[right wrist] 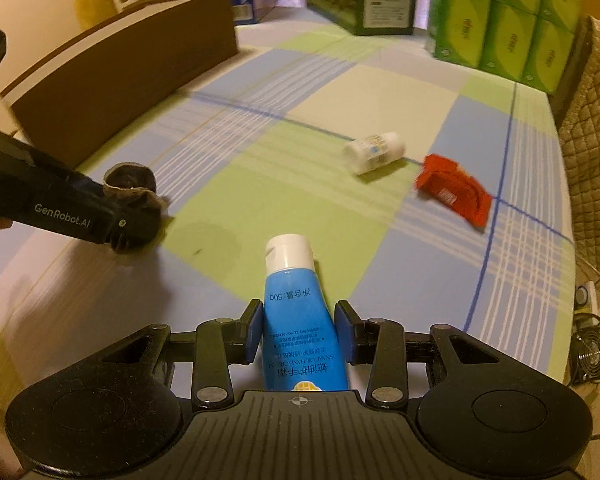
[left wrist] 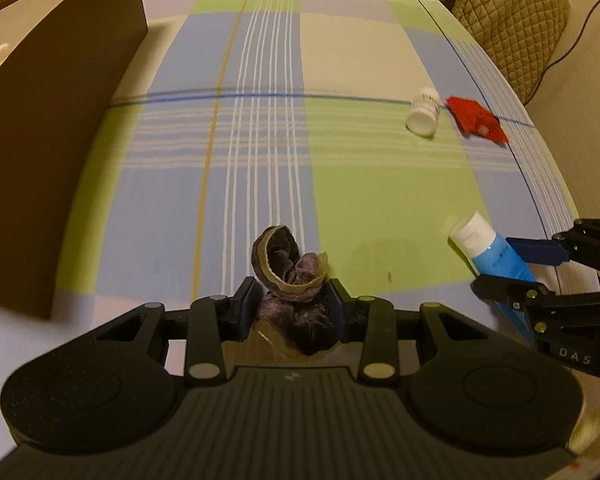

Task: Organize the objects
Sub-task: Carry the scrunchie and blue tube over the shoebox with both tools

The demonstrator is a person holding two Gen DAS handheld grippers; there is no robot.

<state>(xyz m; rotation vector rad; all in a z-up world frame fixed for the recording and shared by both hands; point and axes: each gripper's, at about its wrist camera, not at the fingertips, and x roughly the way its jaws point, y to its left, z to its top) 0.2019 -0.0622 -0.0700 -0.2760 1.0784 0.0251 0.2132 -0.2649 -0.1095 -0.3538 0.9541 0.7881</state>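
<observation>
A dark purple velvet pouch with tan trim (left wrist: 288, 276) sits between the pads of my left gripper (left wrist: 294, 294), which is shut on it low over the checked tablecloth (left wrist: 360, 184). From the right wrist, that gripper (right wrist: 138, 216) shows at the left with the pouch (right wrist: 130, 180) sticking out of it. A blue hand-cream tube with a white cap (right wrist: 294, 304) lies cap forward in my right gripper (right wrist: 299, 320), both pads pressed to its sides. In the left wrist view the tube (left wrist: 484, 246) and right gripper (left wrist: 500, 268) are at the right edge.
A white bottle (left wrist: 422, 110) (right wrist: 374, 152) lies on its side beside a red packet (left wrist: 476, 120) (right wrist: 454, 190) at the far right. A brown cardboard box (left wrist: 60, 120) (right wrist: 120, 72) stands along the left. Green cartons (right wrist: 508, 20) line the back; a quilted chair (left wrist: 512, 20) is beyond the right edge.
</observation>
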